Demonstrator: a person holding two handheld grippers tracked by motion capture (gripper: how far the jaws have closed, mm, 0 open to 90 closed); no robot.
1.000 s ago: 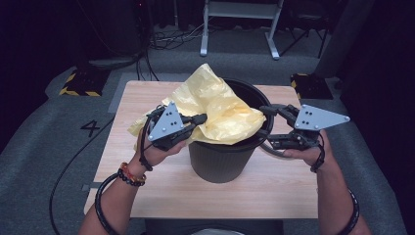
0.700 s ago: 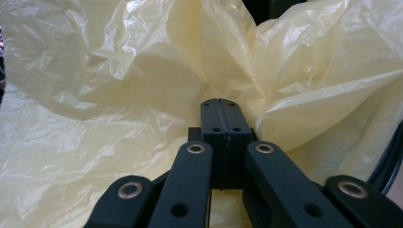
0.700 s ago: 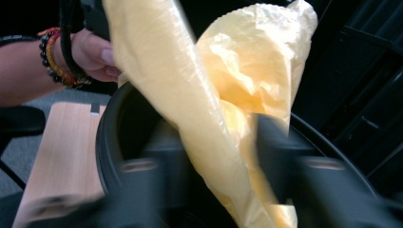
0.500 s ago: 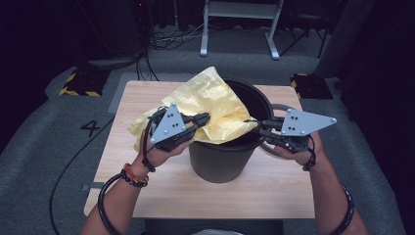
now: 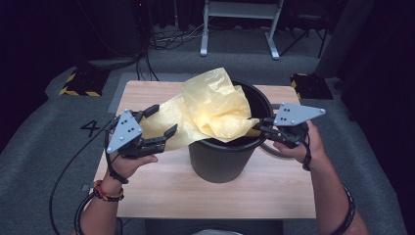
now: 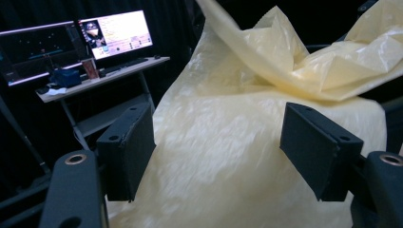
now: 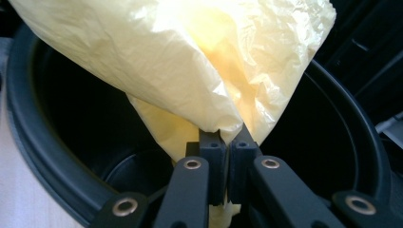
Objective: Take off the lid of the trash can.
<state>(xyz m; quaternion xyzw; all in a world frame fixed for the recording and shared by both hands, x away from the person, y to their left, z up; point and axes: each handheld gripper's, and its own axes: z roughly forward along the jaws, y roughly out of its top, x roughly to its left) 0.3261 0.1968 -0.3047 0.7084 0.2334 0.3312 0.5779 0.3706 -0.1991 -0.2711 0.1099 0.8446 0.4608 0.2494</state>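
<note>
Two grippers work one yellow bag (image 5: 215, 110): the left gripper (image 5: 157, 122), jaws just opened and spread, holds nothing, while the right gripper (image 5: 258, 125) pinches the bag's edge at the black bin's (image 5: 218, 161) rim, anchoring it for lining.

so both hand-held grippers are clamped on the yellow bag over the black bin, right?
Not both. The right hand-held gripper is clamped on the yellow bag over the black bin; the left hand-held gripper stands open, as the left gripper view shows.
</note>
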